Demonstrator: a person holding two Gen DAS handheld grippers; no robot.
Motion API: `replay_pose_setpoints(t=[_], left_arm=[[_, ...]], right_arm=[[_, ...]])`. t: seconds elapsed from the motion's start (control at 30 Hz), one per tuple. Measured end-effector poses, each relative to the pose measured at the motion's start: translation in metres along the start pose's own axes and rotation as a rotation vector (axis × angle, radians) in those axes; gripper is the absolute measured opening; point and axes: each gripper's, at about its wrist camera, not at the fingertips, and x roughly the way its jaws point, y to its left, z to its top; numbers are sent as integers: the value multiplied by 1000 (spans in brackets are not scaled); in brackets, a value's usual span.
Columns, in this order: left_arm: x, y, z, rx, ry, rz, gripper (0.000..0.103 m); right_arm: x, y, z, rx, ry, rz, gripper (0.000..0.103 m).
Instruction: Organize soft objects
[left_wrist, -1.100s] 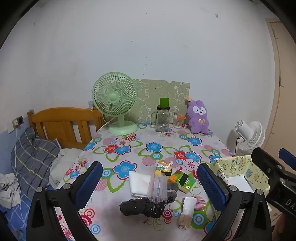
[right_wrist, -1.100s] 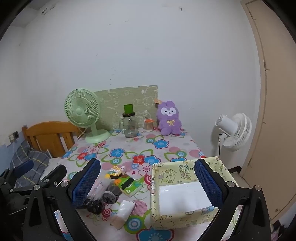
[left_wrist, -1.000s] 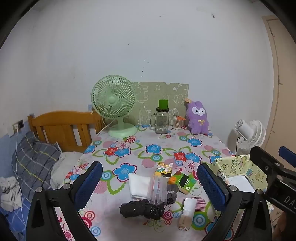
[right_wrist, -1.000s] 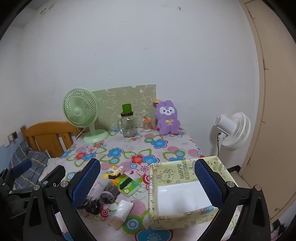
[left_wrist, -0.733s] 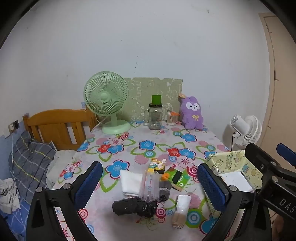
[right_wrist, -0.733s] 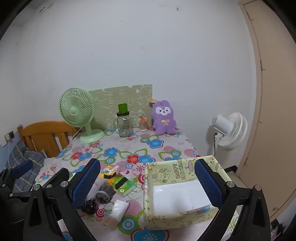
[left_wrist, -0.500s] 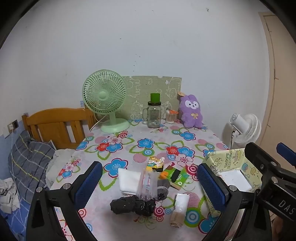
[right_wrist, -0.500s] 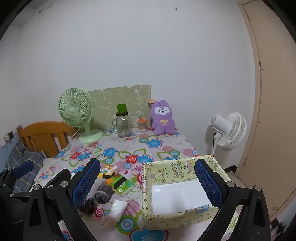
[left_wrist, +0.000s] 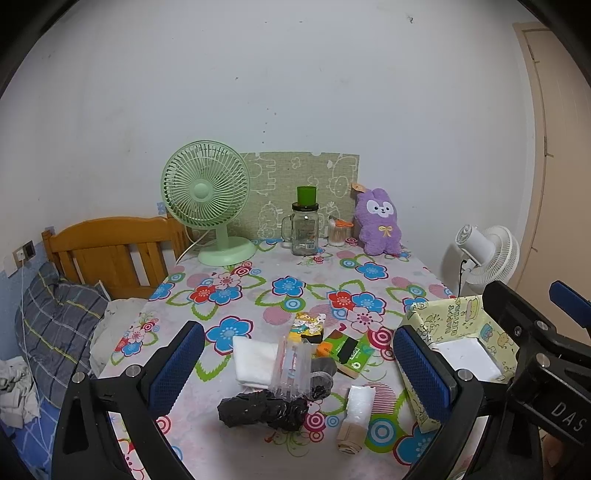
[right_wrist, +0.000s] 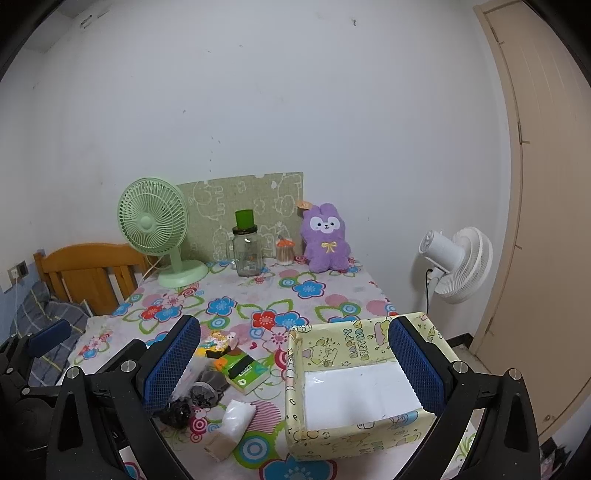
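Observation:
Soft items lie in a cluster at the near end of the floral table: a folded white cloth (left_wrist: 255, 358), a black crumpled bag (left_wrist: 264, 408), a grey sock (left_wrist: 322, 374), a clear plastic pack (left_wrist: 291, 369) and a white roll (left_wrist: 356, 413) (right_wrist: 232, 421). A yellow paper box (right_wrist: 354, 380) (left_wrist: 461, 332), open on top, stands at the near right. My left gripper (left_wrist: 299, 369) is open and empty above the cluster. My right gripper (right_wrist: 293, 363) is open and empty above the box's left wall.
A green tissue pack (left_wrist: 345, 350) and a snack packet (left_wrist: 308, 325) lie beside the cluster. At the far end stand a green fan (left_wrist: 207, 199), a glass jar (left_wrist: 304, 230), a swab jar (left_wrist: 338, 234) and a purple plush rabbit (left_wrist: 378, 227). A bed (left_wrist: 62, 325) is left, a white fan (left_wrist: 487, 258) right.
Both grippers have drawn back and up a little, so the table and its items look smaller and more of the near edge shows. Nothing on the table has moved.

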Motion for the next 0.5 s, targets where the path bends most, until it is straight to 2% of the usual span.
replay_pose_setpoints(t=[0.5], left_arm=[[0, 0, 1, -5, -2, -1, 102]], right_arm=[[0, 3, -3, -3, -12, 2, 103]])
